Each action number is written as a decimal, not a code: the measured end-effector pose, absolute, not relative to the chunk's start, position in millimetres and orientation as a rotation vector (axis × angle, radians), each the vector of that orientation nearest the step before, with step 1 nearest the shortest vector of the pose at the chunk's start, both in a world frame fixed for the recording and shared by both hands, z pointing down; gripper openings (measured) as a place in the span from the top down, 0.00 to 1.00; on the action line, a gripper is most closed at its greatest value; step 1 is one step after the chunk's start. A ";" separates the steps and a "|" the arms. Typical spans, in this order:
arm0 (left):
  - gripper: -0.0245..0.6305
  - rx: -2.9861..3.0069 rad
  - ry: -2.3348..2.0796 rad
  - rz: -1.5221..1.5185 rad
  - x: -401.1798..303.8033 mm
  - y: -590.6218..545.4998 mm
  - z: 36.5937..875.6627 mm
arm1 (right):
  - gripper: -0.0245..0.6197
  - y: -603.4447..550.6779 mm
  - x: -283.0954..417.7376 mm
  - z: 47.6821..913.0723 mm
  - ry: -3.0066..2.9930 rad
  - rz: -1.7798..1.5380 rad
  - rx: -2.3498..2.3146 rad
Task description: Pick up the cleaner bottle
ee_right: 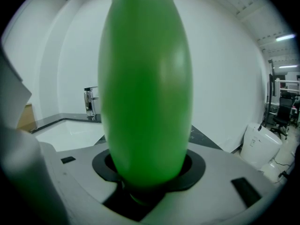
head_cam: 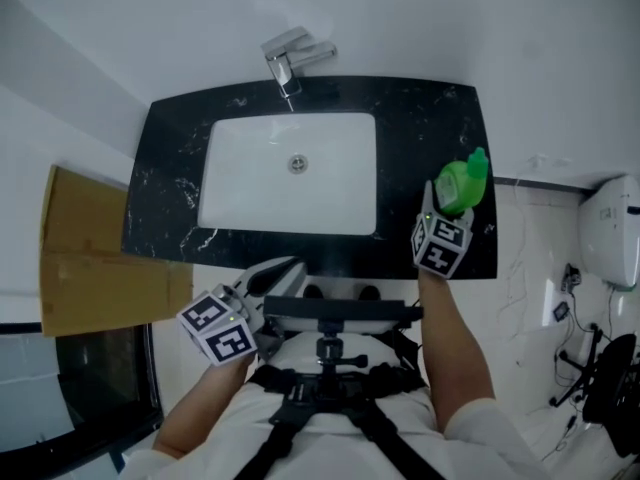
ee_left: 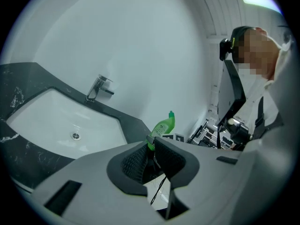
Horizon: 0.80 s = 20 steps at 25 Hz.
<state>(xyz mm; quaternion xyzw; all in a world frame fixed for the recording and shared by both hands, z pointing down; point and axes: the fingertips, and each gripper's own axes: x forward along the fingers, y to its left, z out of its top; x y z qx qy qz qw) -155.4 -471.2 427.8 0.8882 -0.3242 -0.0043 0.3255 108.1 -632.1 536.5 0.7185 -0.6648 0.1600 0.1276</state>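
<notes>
Nearest, left gripper (head_cam: 272, 276): held before the counter's front edge, jaws seen together, nothing gripped.
Right gripper (head_cam: 436, 220): jaws clamped on the bottle's lower body.
Cleaner bottle (head_cam: 462, 182): green, seen at the countertop's right end, beside the basin.
Countertop (head_cam: 425, 118): black marble.
Basin (head_cam: 290, 183): white, sunk centrally.
Tap (head_cam: 292, 60): chrome, mounted behind.

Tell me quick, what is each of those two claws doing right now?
Left gripper: closed, nothing between its jaws.
Right gripper: closed on the green cleaner bottle.
</notes>
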 end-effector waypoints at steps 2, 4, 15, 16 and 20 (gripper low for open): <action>0.89 2.340 -0.822 -0.008 -161.3 -475.5 425.7 | 0.66 -631.6 107.4 536.6 -1.935 0.466 2.086; 0.89 2.346 -0.803 -0.003 -168.5 -479.8 424.6 | 0.66 -631.7 104.9 538.6 -1.945 0.468 2.070; 0.89 2.388 -0.735 0.003 -175.1 -496.5 417.8 | 0.65 -632.2 90.5 545.1 -2.011 0.454 1.871; 0.89 2.388 -0.737 0.001 -175.4 -498.0 417.7 | 0.65 -631.9 90.2 544.9 -2.014 0.456 1.871; 0.89 2.392 -0.753 0.000 -175.2 -504.5 415.6 | 0.65 -631.5 92.9 542.4 -2.041 0.444 1.891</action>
